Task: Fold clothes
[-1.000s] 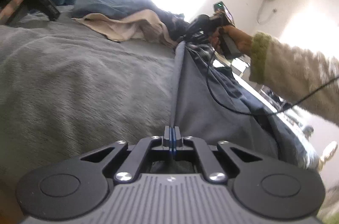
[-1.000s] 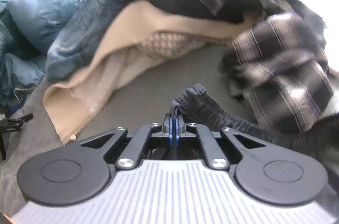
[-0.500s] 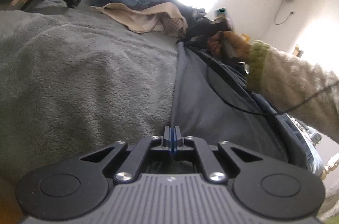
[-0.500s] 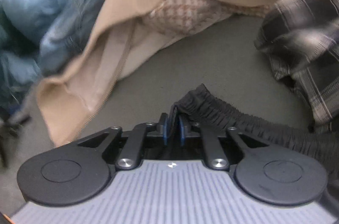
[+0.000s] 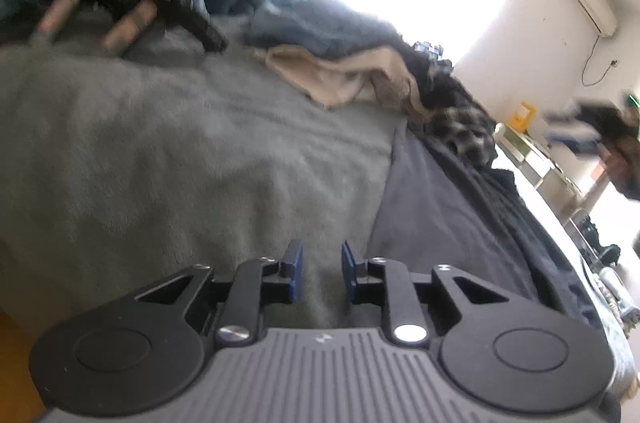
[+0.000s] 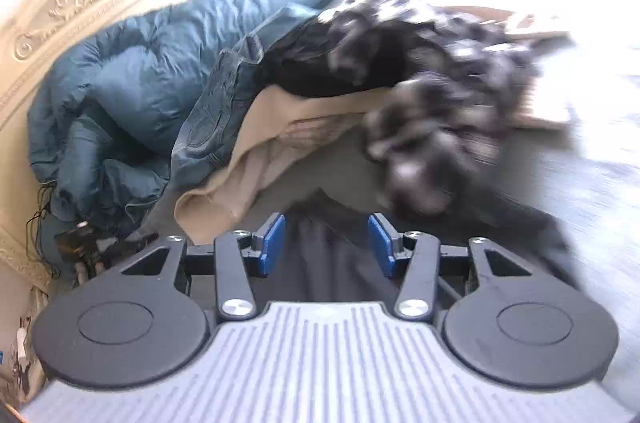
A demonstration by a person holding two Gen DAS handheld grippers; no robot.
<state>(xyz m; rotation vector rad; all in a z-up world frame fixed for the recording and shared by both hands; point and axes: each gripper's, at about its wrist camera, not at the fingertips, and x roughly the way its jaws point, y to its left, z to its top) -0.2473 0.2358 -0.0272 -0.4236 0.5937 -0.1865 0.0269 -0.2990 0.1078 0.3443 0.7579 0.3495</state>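
1. Progress, as I judge it: 1 garment, a flat dark grey pair of trousers with a gathered waistband (image 5: 436, 215), lies spread on the fuzzy grey blanket (image 5: 200, 159) that covers the bed. It looks laid out straight along its length, which suggests a fold or a smoothing of this piece is roughly in place, though how many folds it has cannot be told from these views.

2. What is left: a heap of unfolded clothes sits further up the bed, well apart from both tools. It holds a beige fleece garment (image 6: 248, 159), a faded blue denim piece (image 6: 212, 111) and a black-and-white plaid shirt (image 6: 440, 95), blurred in the right view. Behind the heap is a teal puffy duvet (image 6: 132, 83). Most of the task seems to lie ahead.

3. Left gripper (image 5: 320, 273): its blue-padded fingers (image 5: 295, 263) stand moderately apart with nothing between them. It hovers over the blanket just beside the near edge of the trousers and grips no cloth.

4. Right gripper (image 6: 326, 243): spread wider than the left, also empty. Dark trouser fabric shows below the gap, but the pads (image 6: 274, 243) do not pinch it; whether they brush it cannot be told.
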